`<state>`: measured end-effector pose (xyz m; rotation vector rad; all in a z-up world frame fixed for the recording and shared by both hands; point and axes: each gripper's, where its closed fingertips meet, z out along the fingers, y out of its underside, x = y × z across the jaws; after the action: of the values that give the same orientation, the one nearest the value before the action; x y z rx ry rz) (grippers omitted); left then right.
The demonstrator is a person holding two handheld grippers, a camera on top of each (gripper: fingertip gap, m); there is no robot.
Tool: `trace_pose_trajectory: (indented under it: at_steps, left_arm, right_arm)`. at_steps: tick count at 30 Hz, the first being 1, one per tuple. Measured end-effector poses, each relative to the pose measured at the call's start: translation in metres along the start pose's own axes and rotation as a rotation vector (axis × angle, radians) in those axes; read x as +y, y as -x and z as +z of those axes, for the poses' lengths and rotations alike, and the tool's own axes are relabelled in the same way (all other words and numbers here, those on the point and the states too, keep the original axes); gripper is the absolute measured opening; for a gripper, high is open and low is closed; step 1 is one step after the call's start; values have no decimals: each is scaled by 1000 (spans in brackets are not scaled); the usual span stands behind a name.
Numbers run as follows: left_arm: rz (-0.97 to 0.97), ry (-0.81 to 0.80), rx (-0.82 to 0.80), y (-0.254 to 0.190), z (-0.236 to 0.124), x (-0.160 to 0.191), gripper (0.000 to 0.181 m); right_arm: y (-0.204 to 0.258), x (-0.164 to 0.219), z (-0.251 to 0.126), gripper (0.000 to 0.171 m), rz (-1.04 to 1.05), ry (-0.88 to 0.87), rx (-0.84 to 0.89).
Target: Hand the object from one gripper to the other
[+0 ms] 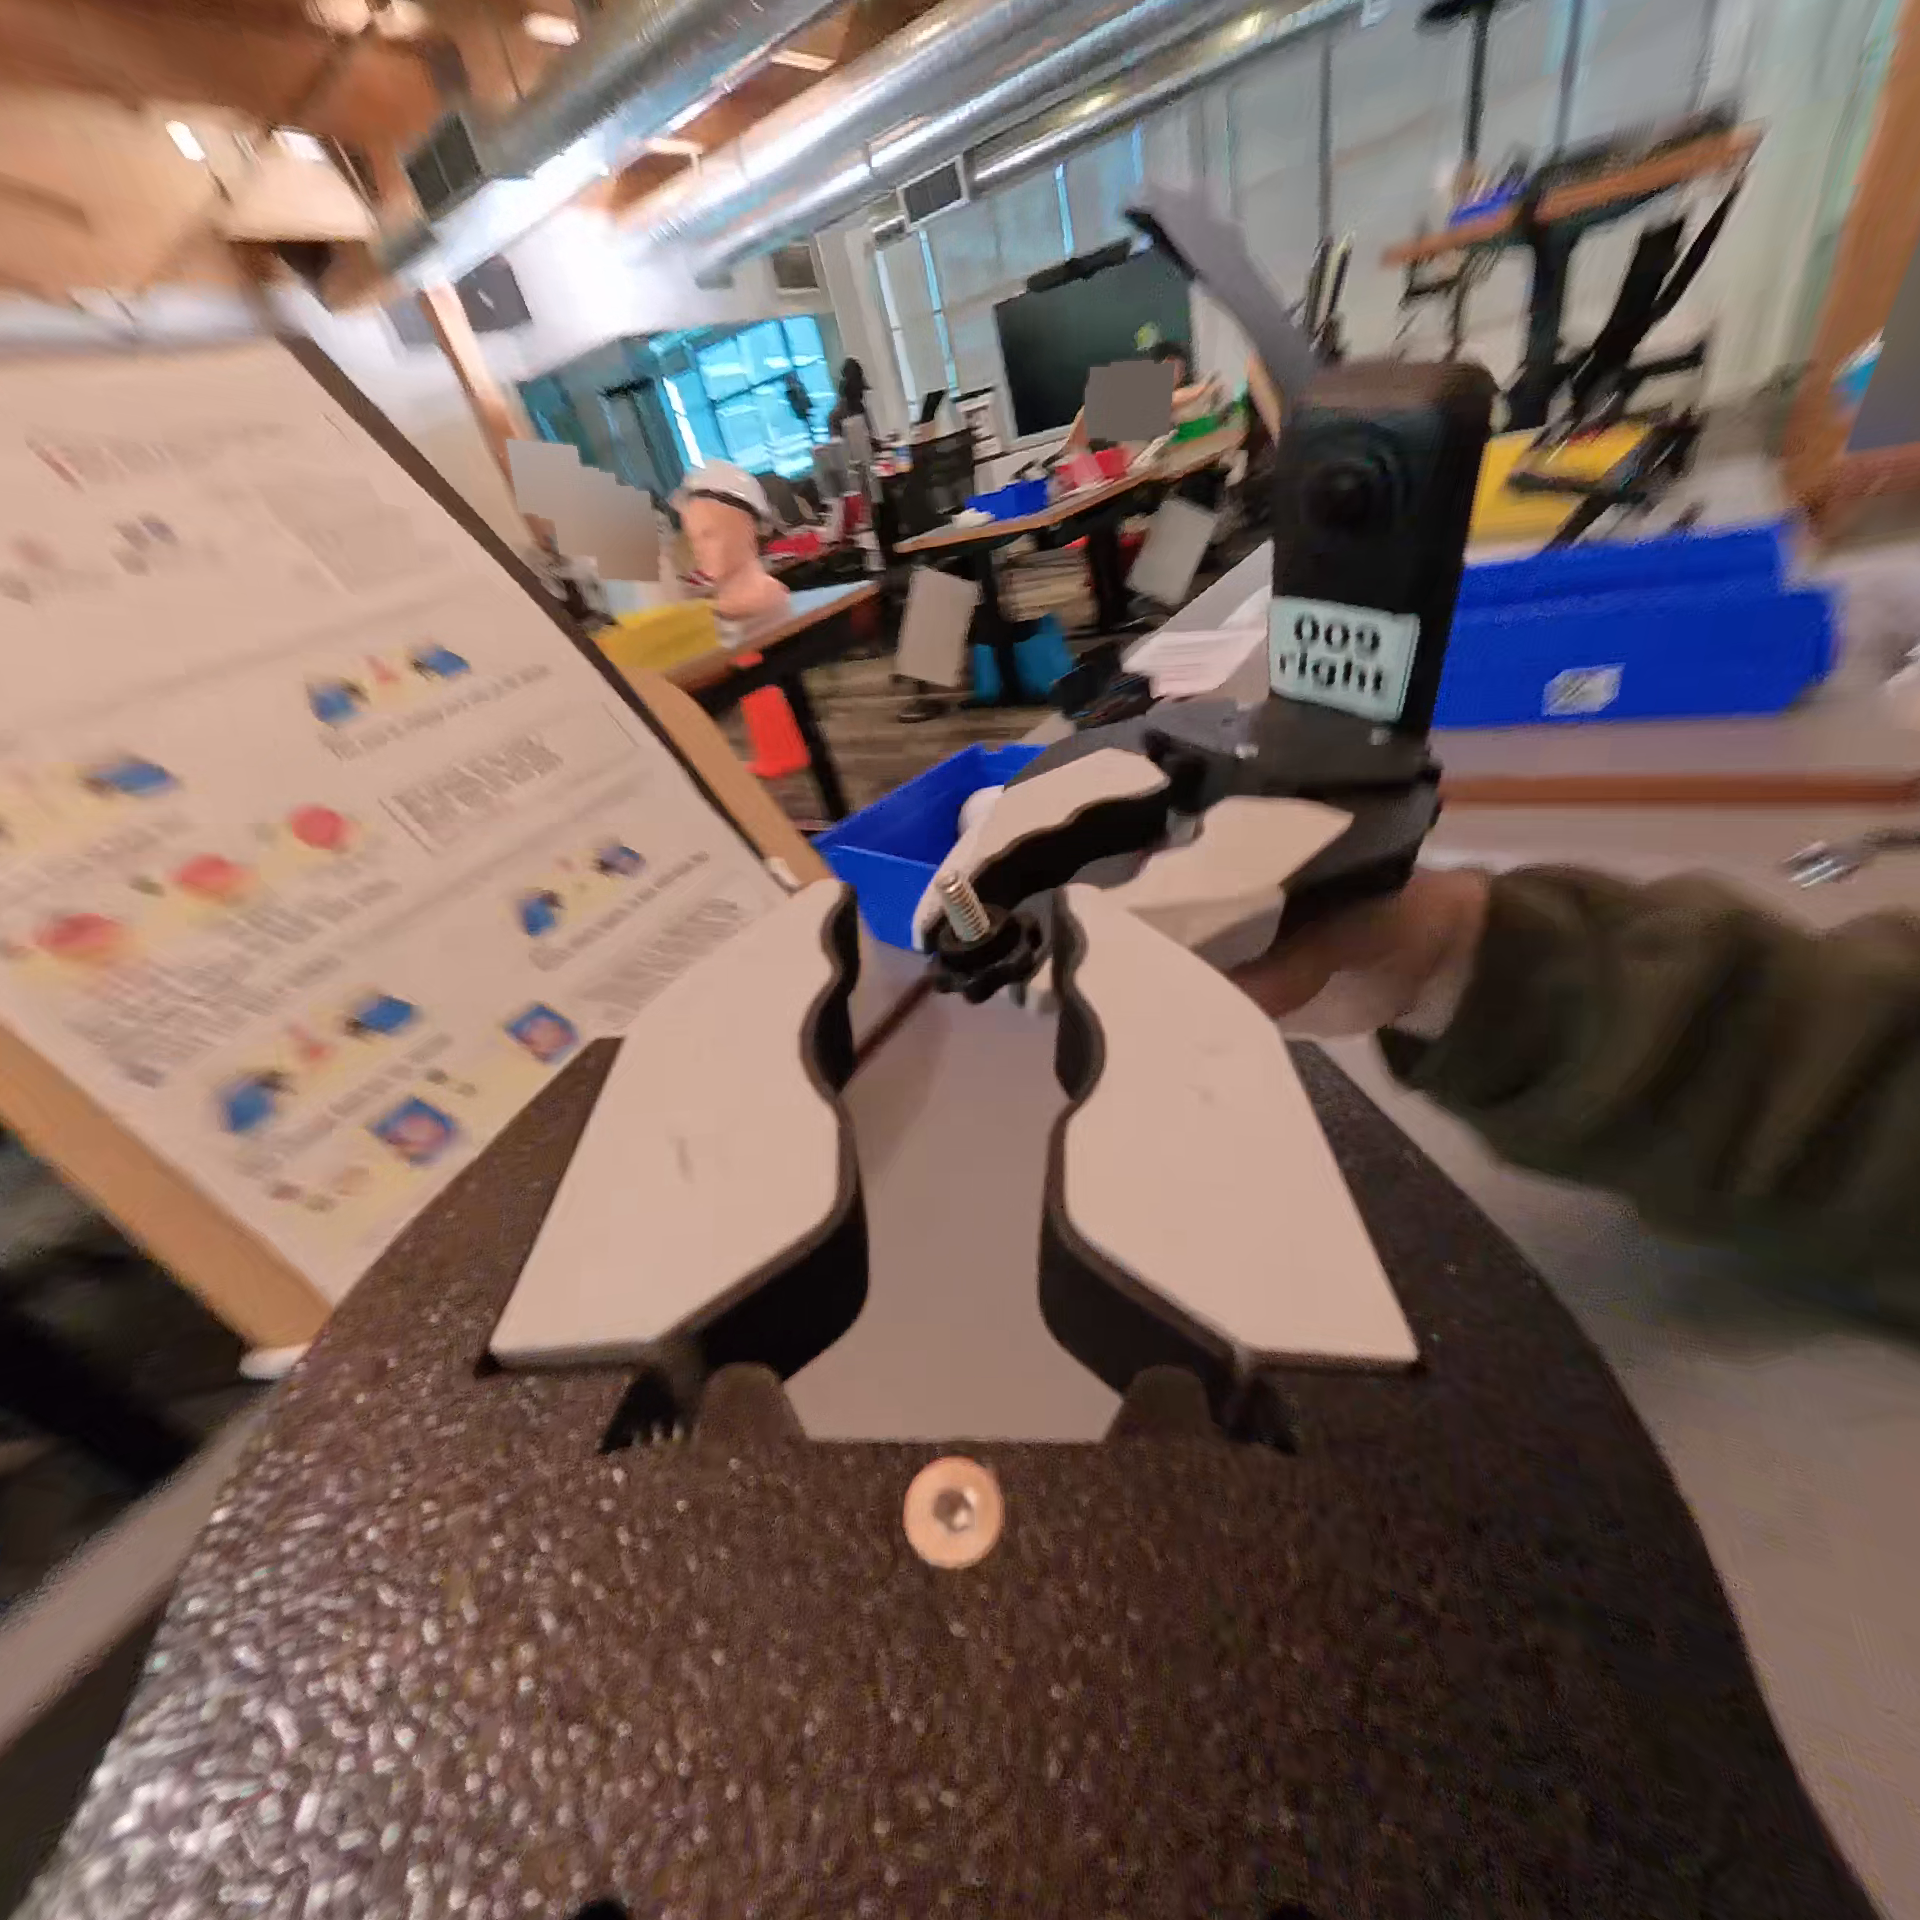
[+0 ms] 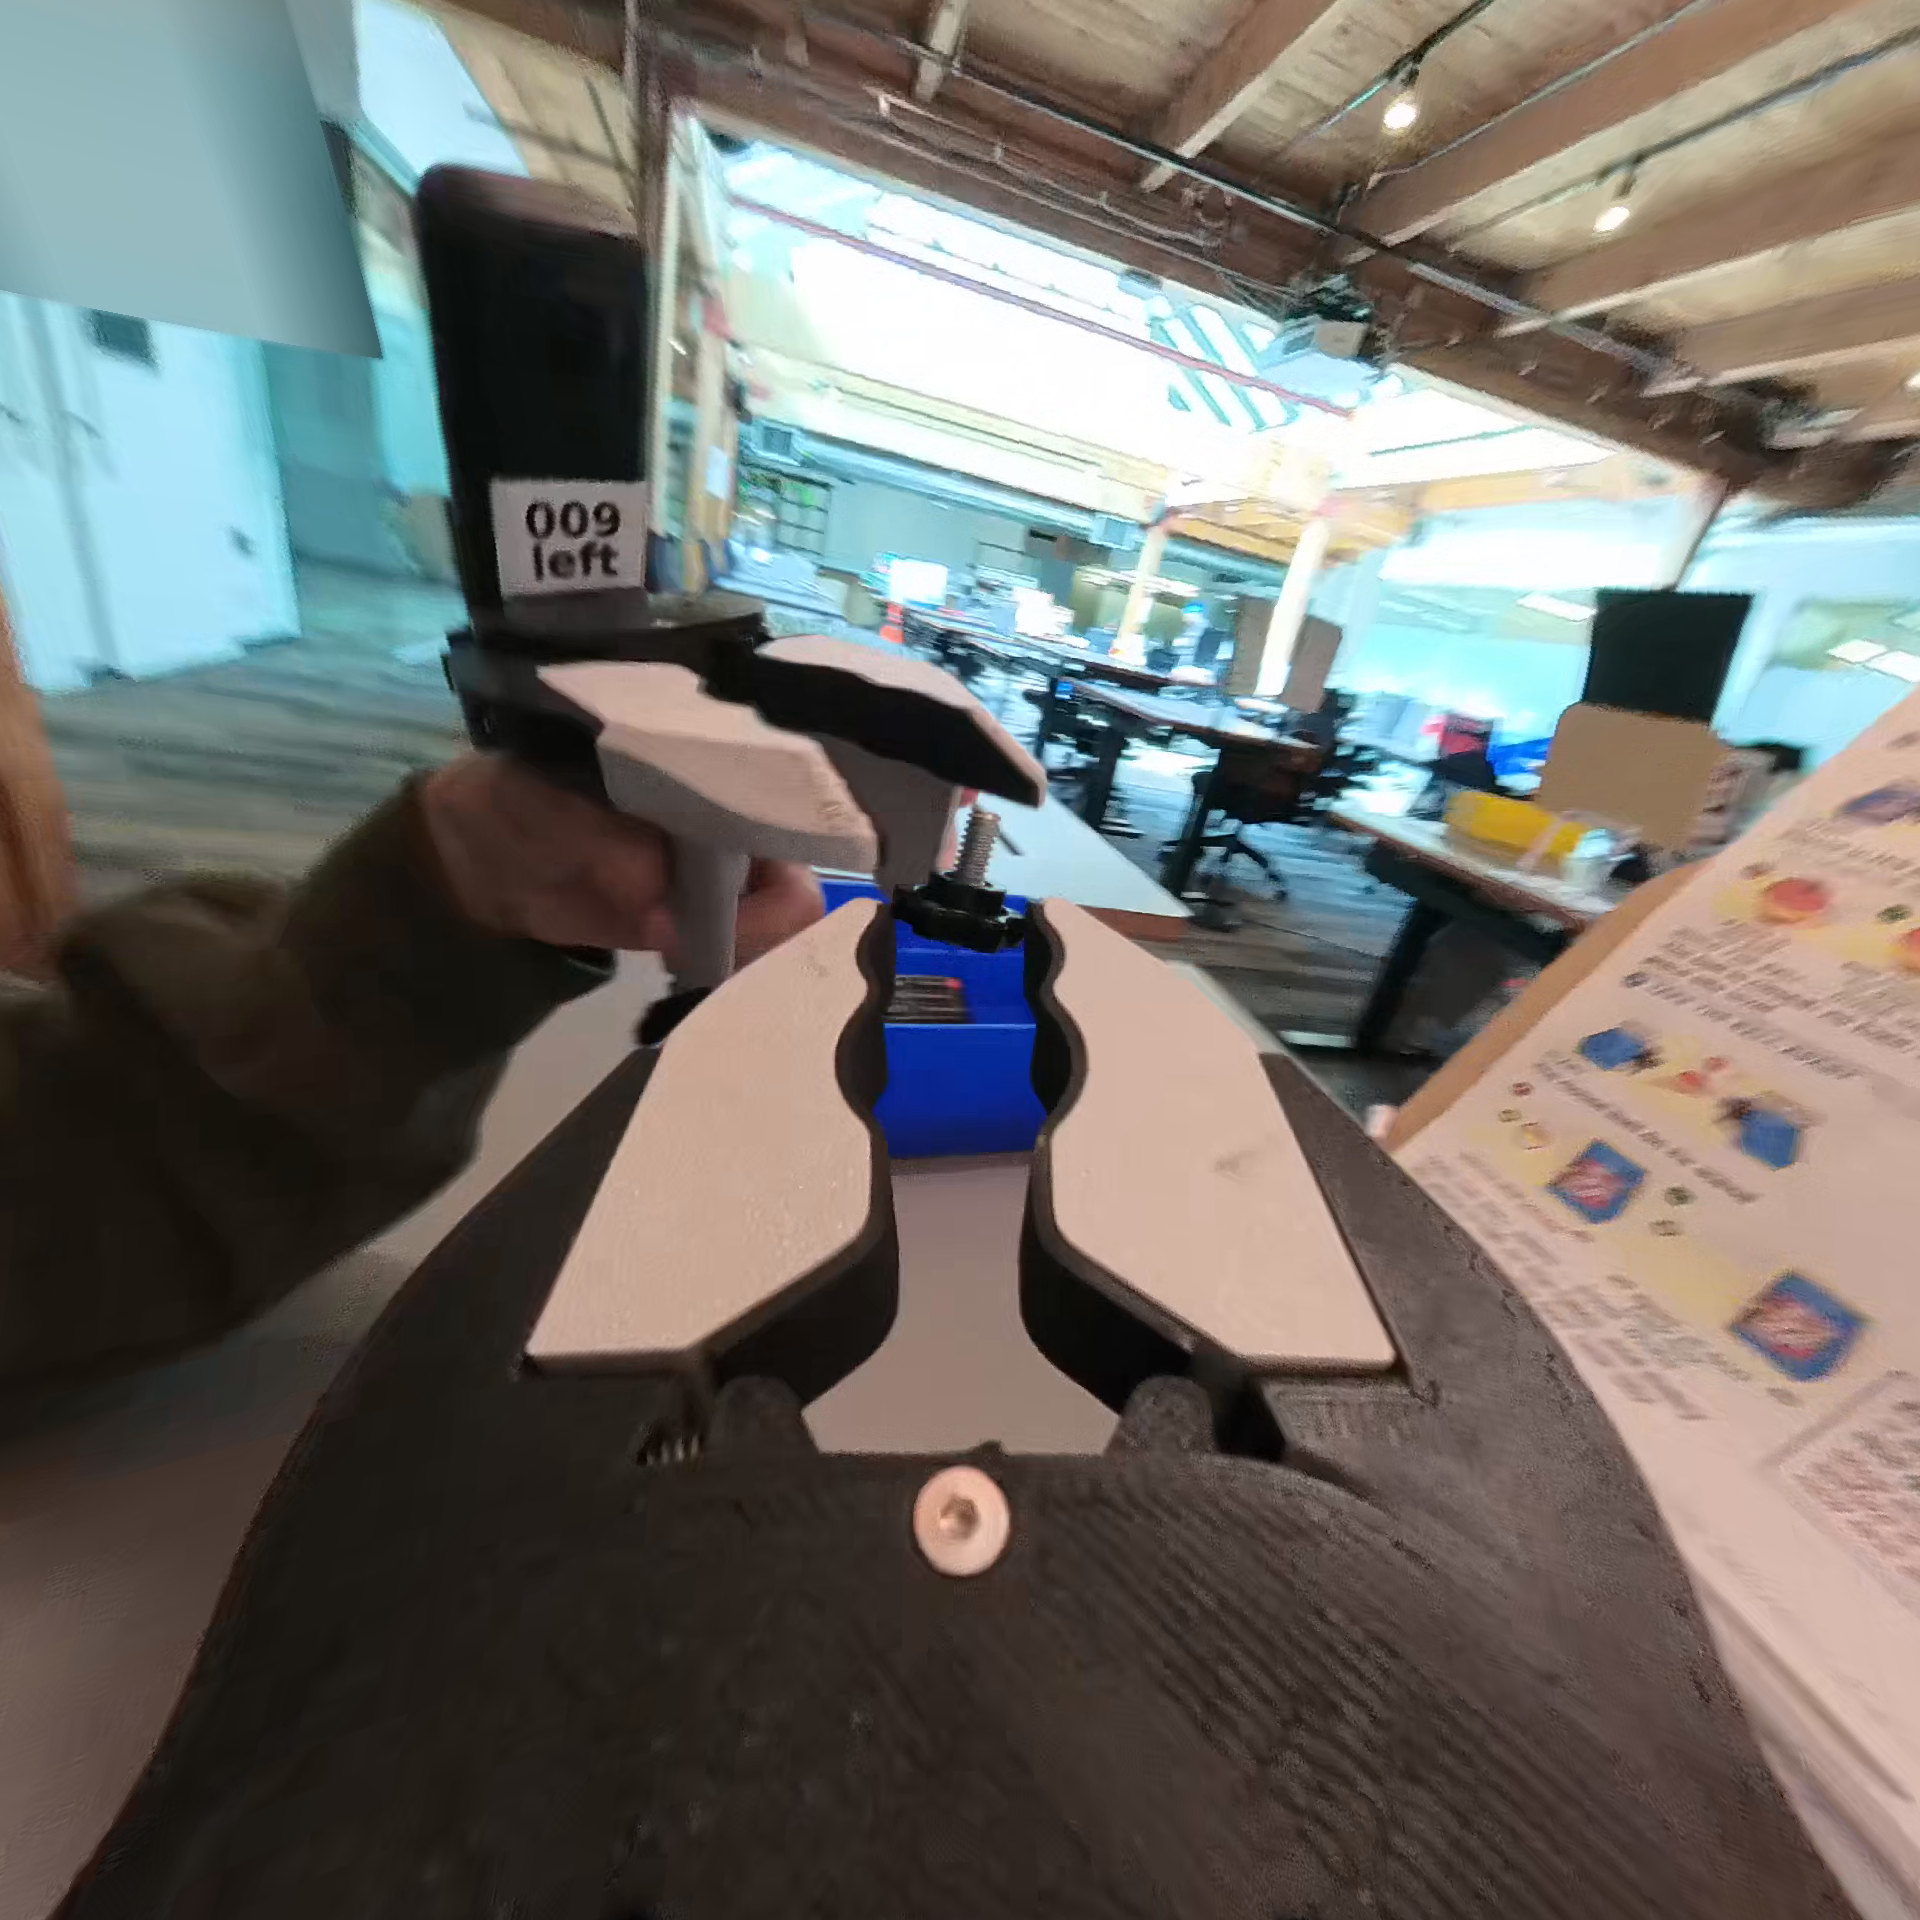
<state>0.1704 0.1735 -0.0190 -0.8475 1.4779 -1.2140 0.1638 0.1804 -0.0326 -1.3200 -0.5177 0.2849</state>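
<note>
The object is a black star knob (image 2: 951, 920) on a silver threaded bolt (image 2: 974, 840). My right gripper (image 2: 956, 914) is shut on the knob at its fingertips, with the bolt pointing up. My left gripper (image 2: 945, 821) comes in from the left, held in a hand with a dark green sleeve, and its fingers stand open on either side of the bolt. In the left wrist view, my left gripper (image 1: 956, 914) is open, with the knob (image 1: 987, 951) between its tips and apart from the left finger. The right gripper (image 1: 987, 940) pinches the knob from the right.
A slanted board with printed picture sheets (image 1: 312, 779) stands close by, on the right in the right wrist view (image 2: 1662, 1143). A small blue bin (image 2: 956, 1070) sits on the grey table (image 2: 935, 1247) below the grippers. A large blue bin (image 1: 1621, 644) is farther off.
</note>
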Motion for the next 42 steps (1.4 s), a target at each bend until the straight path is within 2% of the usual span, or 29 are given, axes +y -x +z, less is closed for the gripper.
trace_pose_trajectory:
  at_steps: [1, 4, 6, 11, 12, 14, 18, 21, 24, 26, 28, 30, 34, 35, 39, 42]
  left_arm:
    - [111, 19, -30, 0, -2, 1, 41]
    - [465, 81, -117, 1, -5, 7, 46]
    - [598, 104, -128, -3, -2, 11, 44]
    - [744, 117, -111, -13, 6, 17, 44]
    - [762, 139, -111, -13, 6, 20, 42]
    - [782, 169, -112, -12, 7, 24, 27]
    - [774, 194, -109, -9, 6, 26, 24]
    - [678, 192, -100, -6, 7, 27, 24]
    - [468, 155, -25, -7, 5, 28, 24]
    - [270, 125, 86, -13, 2, 29, 24]
    - [83, 98, 201, -20, -3, 28, 24]
    - [-76, 100, 340, -32, -10, 29, 24]
    - [-328, 120, 502, -43, -17, 28, 24]
    - [-364, 124, 502, -41, -17, 28, 24]
    - [-480, 158, 598, -52, -20, 30, 24]
    - [-536, 174, 625, -54, -19, 32, 24]
  right_arm:
    - [0, 0, -2, 23, 60, -10, -31]
    - [3, 2, -9, 24, 237, -18, -141]
    - [4, 0, -12, 24, 323, -34, -187]
    - [16, 9, -13, 24, 377, 50, -269]
    - [17, 10, -12, 23, 382, 57, -269]
    - [22, 8, -12, 24, 398, 47, -301]
    - [20, 10, -10, 24, 402, 56, -283]
    - [15, 7, -9, 25, 329, 25, -229]
    - [6, 4, -15, 38, 48, 24, -107]
    - [13, 5, -20, 45, -218, 54, -92]
    - [18, 11, -22, 46, -415, 129, -79]
    - [22, 11, -21, 46, -547, 146, -64]
    - [35, 4, -16, 46, -839, 116, -31]
    - [36, 2, -15, 45, -906, 119, -11]
    - [39, 3, -11, 45, -1041, 149, 15]
    - [45, 4, -7, 35, -1069, 134, -5]
